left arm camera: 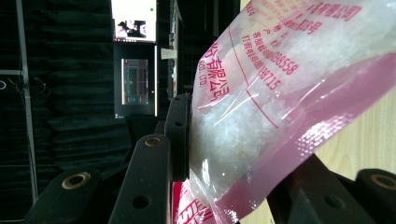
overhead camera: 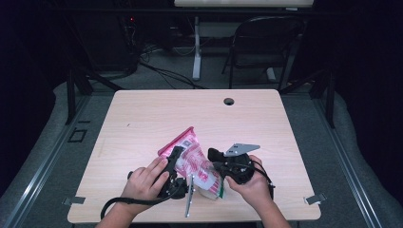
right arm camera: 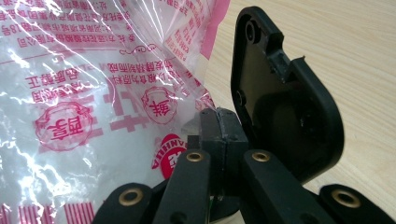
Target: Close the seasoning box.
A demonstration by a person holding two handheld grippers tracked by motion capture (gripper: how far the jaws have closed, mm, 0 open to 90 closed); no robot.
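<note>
High view shows the clear plastic bag with pink edges and red print, filled with white crystals [overhead camera: 192, 159], lying on the pale wooden table [overhead camera: 142, 118] with its long axis slanting from the far left down toward the person's near right, so both hands sit at its near end: the left gripper [overhead camera: 177, 159] on the bag's left flank, the right gripper [overhead camera: 214, 161] at its right. Left gripper view adds what the overhead cannot: the jaws stand part-way apart and squeeze the bulging, crystal-packed body of the bag [left arm camera: 280, 102] between them. Right gripper view shows its own jaws pressed fully together right against the crinkled film [right arm camera: 93, 93]; whether a fold is pinched there I cannot tell. Any pull apart would, I judge, run across that slanting axis
</note>
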